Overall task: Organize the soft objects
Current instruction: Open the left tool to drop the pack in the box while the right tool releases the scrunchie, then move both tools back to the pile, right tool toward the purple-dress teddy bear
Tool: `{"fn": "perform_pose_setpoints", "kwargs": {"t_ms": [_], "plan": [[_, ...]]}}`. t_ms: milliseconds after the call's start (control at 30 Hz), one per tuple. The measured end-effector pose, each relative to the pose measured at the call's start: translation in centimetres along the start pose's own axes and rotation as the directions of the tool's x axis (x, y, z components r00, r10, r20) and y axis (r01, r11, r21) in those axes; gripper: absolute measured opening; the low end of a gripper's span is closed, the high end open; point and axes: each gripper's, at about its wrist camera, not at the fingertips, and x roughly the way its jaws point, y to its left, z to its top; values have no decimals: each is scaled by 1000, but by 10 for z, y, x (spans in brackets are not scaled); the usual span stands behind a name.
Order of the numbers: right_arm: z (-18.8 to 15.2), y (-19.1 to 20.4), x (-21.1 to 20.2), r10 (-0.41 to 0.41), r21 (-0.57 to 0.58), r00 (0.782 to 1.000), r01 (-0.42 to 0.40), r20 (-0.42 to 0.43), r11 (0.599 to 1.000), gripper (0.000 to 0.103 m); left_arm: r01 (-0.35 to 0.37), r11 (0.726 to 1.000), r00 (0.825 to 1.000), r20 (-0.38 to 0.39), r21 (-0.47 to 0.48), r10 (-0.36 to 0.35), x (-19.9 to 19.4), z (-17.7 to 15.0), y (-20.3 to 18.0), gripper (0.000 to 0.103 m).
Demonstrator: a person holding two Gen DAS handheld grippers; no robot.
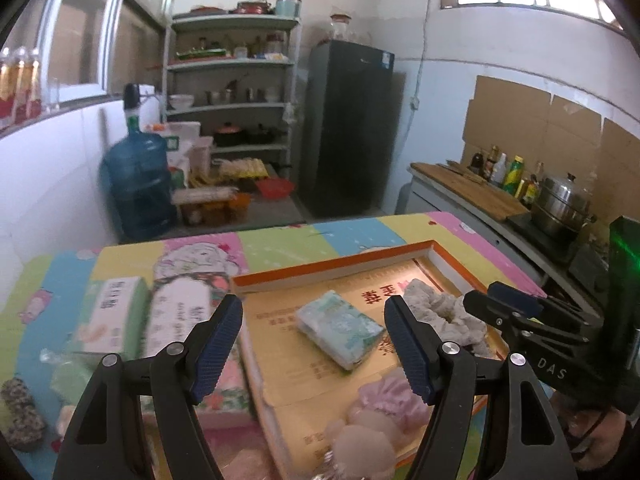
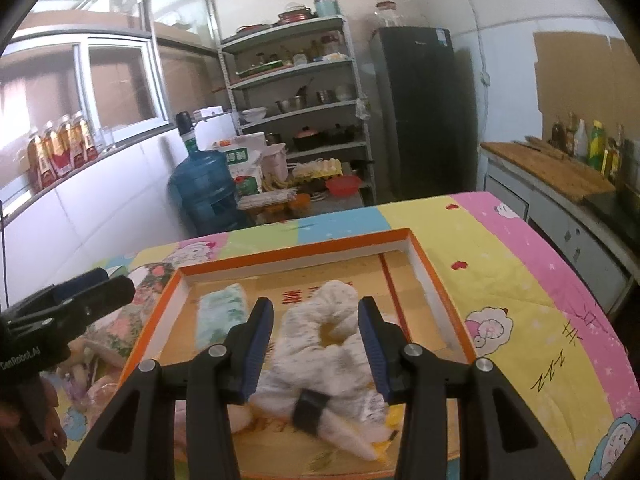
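On the quilted table cover [image 2: 520,280], a shallow orange-rimmed box [image 2: 440,276] occupies the centre and serves as the collecting tray for the soft items. Inside it, toward its right wall, lies a crumpled white towel [image 2: 320,344] with a dark band near its close end; a small green-printed tissue pack [image 1: 340,328] lies flat near the box's left wall, apart from the towel. A pale pink plush item [image 1: 384,412] rests at the box's near edge. Outside the box, along the table's left edge, lie a green tissue package [image 1: 116,320], a floral package [image 1: 224,396] and a dark speckled item [image 1: 22,412]; these appear not yet collected. The step in hand is judged to be the release of the towel and the move to the next item: clear the towel fully before travelling sideways so that no fold snags a finger, then approach a package along its long sides and close on the narrow dimension. The right gripper [image 2: 316,348] hovers over the towel, angled downward, its jaws partly apart and pressing on nothing; the towel lies below them. The left gripper [image 1: 316,344] stands wide apart and empty, angled downward above the box's left half, framing the tissue pack without touching it.
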Motion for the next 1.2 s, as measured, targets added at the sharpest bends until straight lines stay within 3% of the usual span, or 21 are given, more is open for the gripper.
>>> {"fn": "perform_pose_setpoints", "kwargs": {"t_ms": [667,1200], "plan": [[-12,91,-39,70,-119,997,-67,24,991,44,-88,993,994,64,-76,93,-85,-29,68,75],[-32,171,-54,162,-210,987,-155,12,965,44,-183,971,974,102,-154,200,-140,-58,137,75]]}}
